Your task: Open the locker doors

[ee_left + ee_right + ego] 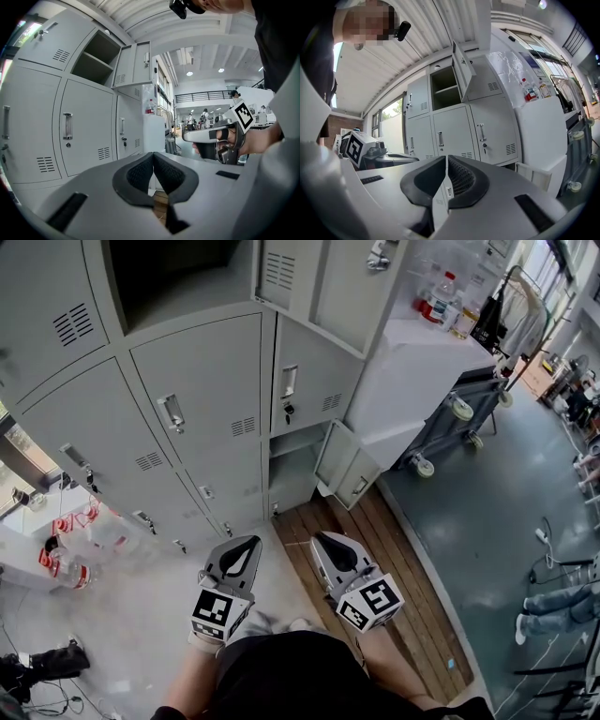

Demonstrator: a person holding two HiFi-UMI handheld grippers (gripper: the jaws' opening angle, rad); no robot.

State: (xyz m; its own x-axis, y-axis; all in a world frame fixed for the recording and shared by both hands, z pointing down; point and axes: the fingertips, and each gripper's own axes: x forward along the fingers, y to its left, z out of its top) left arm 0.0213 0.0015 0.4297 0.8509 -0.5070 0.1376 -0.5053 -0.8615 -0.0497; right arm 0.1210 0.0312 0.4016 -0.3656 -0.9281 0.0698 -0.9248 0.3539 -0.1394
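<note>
A bank of grey lockers point(202, 390) stands in front of me. One upper compartment point(178, 268) is open, and so is a small bottom door point(342, 465) swung out to the right. The doors between them are closed, each with a chrome handle point(172, 413). My left gripper point(251, 542) and right gripper point(321, 538) hang side by side well short of the lockers, both shut and empty. In the left gripper view the pads meet at the left gripper point(153, 157), facing a closed door point(84, 131). The right gripper point(446, 161) faces the closed doors point(487, 131) below the open compartment point(445, 89).
A white cabinet point(422, 362) with bottles on top stands right of the lockers, with a wheeled cart point(464, 404) beside it. A wooden platform point(384, 568) lies under the lockers' right end. Plastic bags point(80, 540) sit at the left. A person's legs point(562, 606) show at far right.
</note>
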